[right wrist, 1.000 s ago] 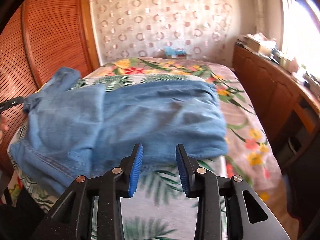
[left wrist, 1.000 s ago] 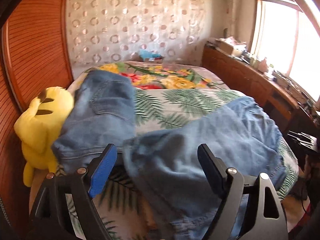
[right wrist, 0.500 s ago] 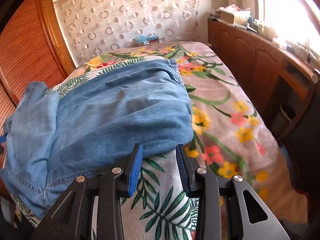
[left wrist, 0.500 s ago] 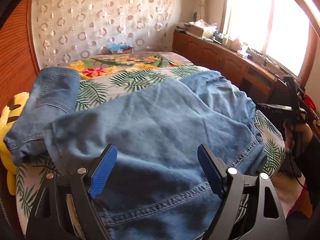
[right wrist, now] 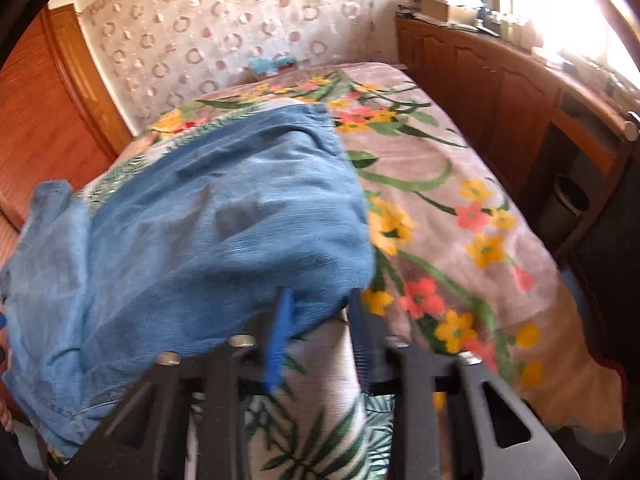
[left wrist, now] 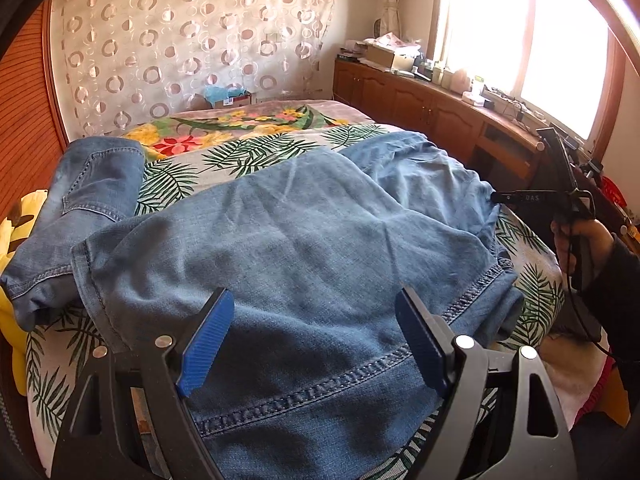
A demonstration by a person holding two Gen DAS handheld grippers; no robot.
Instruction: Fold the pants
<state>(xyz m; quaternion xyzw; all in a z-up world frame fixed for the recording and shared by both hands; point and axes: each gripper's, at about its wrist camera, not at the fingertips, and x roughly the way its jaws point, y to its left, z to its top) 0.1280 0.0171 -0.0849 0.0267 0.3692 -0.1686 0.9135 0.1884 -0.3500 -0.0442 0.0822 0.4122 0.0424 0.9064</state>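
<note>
- We see blue denim pants (left wrist: 288, 248) spread across a bed (left wrist: 248, 148) with a palm-leaf and flower cover, the cloth rumpled and partly doubled over itself
- Our left gripper (left wrist: 316, 340) hangs just above the stitched hem at the near edge of the pants, its blue-padded fingers (left wrist: 206, 338) spread wide with nothing between them
- In the right wrist view the right gripper (right wrist: 320, 320) sits at the near corner of the pants (right wrist: 208, 232), its fingers (right wrist: 280, 332) a narrow gap apart; the picture is blurred there, and we cannot tell whether cloth is caught between the tips
- From the left wrist view the right gripper (left wrist: 500, 197) shows side-on at the far right edge of the pants, touching the cloth, held in a dark-sleeved hand (left wrist: 580, 240)
- A second, darker pair of jeans (left wrist: 88, 200) lies folded at the left side of the bed, its pocket stitching up, touching the left edge of the pants
- A yellow plush toy (left wrist: 16, 248) sits against the left edge of the bed, partly under the jeans
- A curtain (left wrist: 192, 40) patterned with rings hangs behind the head of the bed
- A wooden cabinet (left wrist: 420, 100) runs along the right wall under a bright window (left wrist: 520, 32), its top crowded with small items too small to name
</note>
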